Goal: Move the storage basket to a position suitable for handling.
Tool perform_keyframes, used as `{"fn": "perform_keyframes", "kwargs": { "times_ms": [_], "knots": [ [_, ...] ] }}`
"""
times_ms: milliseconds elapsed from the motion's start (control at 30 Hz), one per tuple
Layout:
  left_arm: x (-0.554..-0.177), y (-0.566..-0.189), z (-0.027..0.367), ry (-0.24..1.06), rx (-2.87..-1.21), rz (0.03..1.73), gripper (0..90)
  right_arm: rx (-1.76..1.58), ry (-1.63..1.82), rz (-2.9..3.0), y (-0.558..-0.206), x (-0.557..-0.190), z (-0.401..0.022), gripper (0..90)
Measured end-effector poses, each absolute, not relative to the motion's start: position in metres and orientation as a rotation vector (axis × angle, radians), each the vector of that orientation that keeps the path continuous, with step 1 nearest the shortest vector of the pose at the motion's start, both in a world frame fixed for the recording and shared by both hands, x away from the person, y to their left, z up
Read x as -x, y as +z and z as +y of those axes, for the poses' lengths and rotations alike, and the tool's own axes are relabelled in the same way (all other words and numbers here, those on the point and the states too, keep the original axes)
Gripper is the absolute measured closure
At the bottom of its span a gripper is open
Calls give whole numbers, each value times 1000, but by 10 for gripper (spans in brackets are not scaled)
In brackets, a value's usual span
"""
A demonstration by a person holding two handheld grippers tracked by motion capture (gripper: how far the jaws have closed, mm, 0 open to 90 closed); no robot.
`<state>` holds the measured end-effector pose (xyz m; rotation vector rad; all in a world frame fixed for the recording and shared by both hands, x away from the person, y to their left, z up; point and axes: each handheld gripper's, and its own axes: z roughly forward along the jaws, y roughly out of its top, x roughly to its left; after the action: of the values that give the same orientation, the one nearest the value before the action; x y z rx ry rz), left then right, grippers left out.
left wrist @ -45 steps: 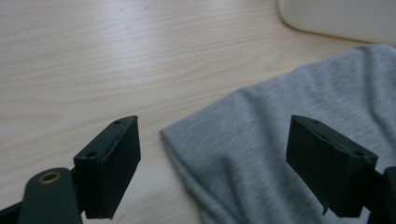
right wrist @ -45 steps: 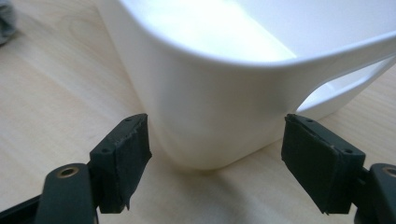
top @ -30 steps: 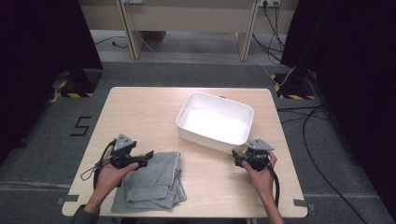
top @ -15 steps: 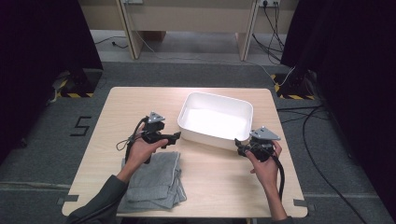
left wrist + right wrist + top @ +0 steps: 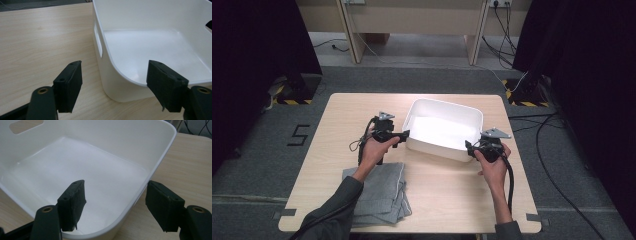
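Observation:
A white plastic tub (image 5: 442,129) stands empty on the middle of the table. My left gripper (image 5: 404,134) is at its near left corner. In the left gripper view the gripper (image 5: 115,67) straddles the tub (image 5: 150,47) wall, one jaw outside and one inside, the pads clear of the plastic. My right gripper (image 5: 469,147) is at the near right corner. There too the gripper (image 5: 115,186) has the tub (image 5: 75,157) rim between its jaws without touching. Both pairs of jaws have just been closing around the wall.
A folded grey towel (image 5: 379,192) lies at the table's near left, under the left forearm. The wooden table (image 5: 337,120) has bare room to the left of the tub and along the near right edge. Cables trail from both grippers.
The left hand moved from the towel forward and right to the tub's near left corner. The right gripper moved up to the tub's near right corner.

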<state>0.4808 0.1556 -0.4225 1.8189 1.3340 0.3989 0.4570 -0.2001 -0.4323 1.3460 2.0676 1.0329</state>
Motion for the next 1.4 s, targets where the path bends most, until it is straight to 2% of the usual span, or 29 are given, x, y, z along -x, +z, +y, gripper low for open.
{"fn": "perform_keyframes", "kwargs": {
  "times_ms": [100,133,167,433,833,1400],
  "knots": [
    [-481,-422,154,395,-1824,1324,341,-1365,1055,2072,-433,-458,-202,337],
    [-478,-421,151,412,-1840,1304,400,-1363,1057,2073,-434,-459,-203,354],
    [-476,-421,150,422,-1852,1286,417,-1370,1055,2073,-434,-459,-203,370],
    [-460,-428,155,385,-1903,1238,474,-1325,1058,2122,-438,-462,-200,414],
    [-449,-431,169,388,-1904,1208,503,-1252,999,2153,-439,-464,-186,406],
    [-438,-437,200,406,-1870,1259,486,-1177,1055,2214,-442,-475,-157,402]
  ]
}}
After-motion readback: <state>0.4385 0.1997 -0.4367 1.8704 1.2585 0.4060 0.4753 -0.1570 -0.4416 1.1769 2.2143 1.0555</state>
